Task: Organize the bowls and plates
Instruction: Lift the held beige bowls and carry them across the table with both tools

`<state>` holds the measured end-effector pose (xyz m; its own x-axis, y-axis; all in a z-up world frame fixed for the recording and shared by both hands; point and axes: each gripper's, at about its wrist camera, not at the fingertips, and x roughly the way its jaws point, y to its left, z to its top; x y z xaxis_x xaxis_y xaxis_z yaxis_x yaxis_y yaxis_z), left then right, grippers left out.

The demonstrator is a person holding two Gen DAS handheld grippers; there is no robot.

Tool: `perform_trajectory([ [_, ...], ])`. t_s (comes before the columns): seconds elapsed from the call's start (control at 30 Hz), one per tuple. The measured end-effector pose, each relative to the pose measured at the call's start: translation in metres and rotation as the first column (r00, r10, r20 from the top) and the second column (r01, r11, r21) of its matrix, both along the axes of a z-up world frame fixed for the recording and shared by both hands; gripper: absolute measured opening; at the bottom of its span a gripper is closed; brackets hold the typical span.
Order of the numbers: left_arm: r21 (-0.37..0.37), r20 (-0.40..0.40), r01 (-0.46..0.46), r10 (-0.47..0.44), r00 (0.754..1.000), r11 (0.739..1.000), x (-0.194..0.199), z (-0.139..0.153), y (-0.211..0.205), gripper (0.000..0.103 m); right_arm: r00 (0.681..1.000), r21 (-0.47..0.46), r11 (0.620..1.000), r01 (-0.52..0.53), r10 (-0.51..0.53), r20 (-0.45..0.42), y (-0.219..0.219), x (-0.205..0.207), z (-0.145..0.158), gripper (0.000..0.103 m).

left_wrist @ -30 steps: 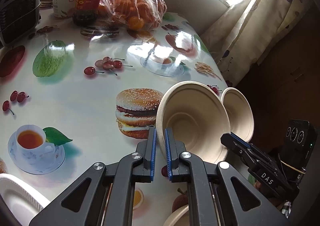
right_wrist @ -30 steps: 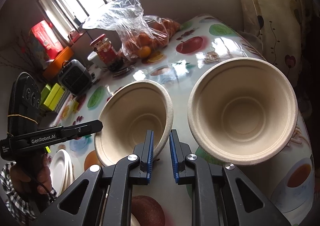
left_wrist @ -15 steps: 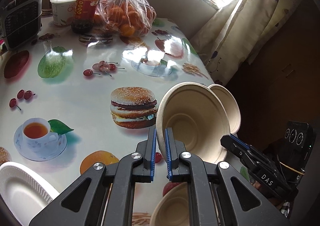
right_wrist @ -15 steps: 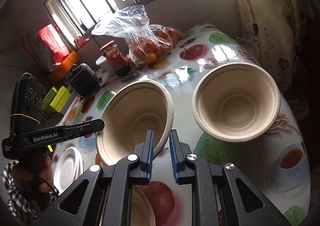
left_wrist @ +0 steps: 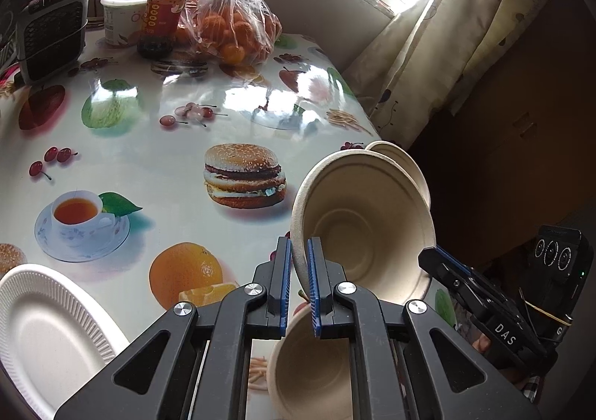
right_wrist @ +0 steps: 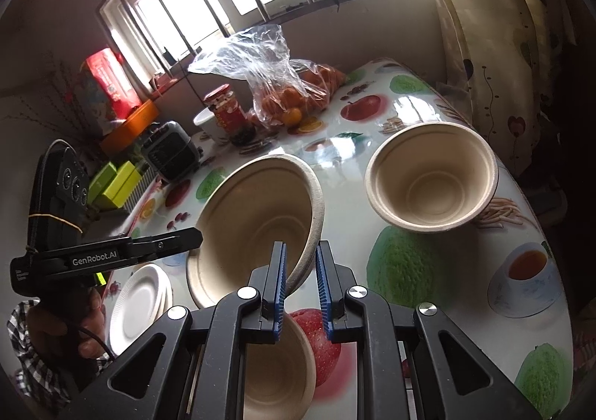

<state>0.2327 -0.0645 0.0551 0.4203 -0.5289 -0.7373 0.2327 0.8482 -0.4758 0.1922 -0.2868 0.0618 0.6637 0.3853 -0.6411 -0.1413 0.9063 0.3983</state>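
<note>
Left wrist view shows the left gripper (left_wrist: pixel 298 286) fingers clamped on a tilted bowl (left_wrist: pixel 367 219); the right gripper (right_wrist: pixel 301 289) clamps another bowl (right_wrist: pixel 257 222) above the worktop (left_wrist: pixel 149 174)

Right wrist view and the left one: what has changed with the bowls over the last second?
The left gripper and right gripper carried the held bowl up and back over the table. The far bowl now looks farther away. A third bowl and the white plates came into view below. Unchanged: both grippers stay clamped on the held bowl's rim, and nothing on the table moved.
</note>
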Motion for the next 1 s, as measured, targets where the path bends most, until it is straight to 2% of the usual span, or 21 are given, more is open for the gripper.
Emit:
perform_trajectory([
  [0.5,0.001,0.018,0.028,-0.028,0.999,1.0,-0.046,0.007,0.008,0.009,1.0,0.003,1.0,0.016,-0.016,0.022,0.007,-0.049,0.003,0.016],
  [1.0,0.012,-0.021,0.041,-0.041,0.999,0.999,-0.07,-0.012,0.011,0.009,0.999,0.005,0.999,0.035,-0.034,-0.017,0.014,-0.078,-0.017,0.016],
])
